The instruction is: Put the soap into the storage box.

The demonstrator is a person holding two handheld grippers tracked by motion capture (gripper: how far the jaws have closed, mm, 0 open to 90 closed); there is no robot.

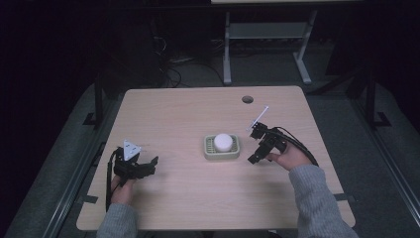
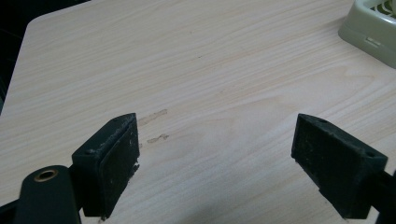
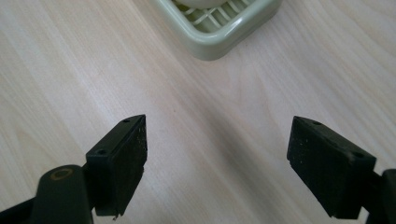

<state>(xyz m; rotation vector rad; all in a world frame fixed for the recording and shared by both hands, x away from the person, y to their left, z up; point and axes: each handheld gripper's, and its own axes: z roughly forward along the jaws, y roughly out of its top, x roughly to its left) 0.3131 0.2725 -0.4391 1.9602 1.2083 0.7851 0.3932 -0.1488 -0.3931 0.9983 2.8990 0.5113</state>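
While the person sits at the near edge, a light wooden table (image 1: pixel 188 114) lies in front of them under dim light. Near the middle of the table, a little toward 3 o'clock, sits a pale green tray (image 1: pixel 210 151) with a slotted bottom. A round white thing (image 1: pixel 222 142) rests in the tray. I cannot tell what the white thing is.

At about 8 o'clock from the tray, well apart from it, is the left gripper (image 1: pixel 151 166). The left hand (image 1: pixel 121 191) holds it low over the table. A grey three-cornered plate sits on top of it. In the left gripper view, its two black jaws are spread wide with only bare wood between them. They hold nothing. A corner of the green tray (image 2: pixel 369 28) peeks in at 1 o'clock in that view. Two small faint marks (image 2: pixel 154 126) show on the wood just past the left jaw.

At 3 o'clock from the tray, just beside it, is the right gripper (image 1: pixel 253 146). The right hand (image 1: pixel 289 158) holds it, and a grey sleeve (image 1: pixel 319 203) covers the arm. In the right gripper view, its jaws are also wide apart and hold nothing. The green tray (image 3: pixel 219 42) shows at 12 o'clock in that view, close ahead of the jaws but not touching them.

A small dark round hole (image 1: pixel 247 99) is in the table near the far edge, at about 1 o'clock. Beyond the table stands a grey metal frame (image 1: pixel 267 34) on a dark floor.
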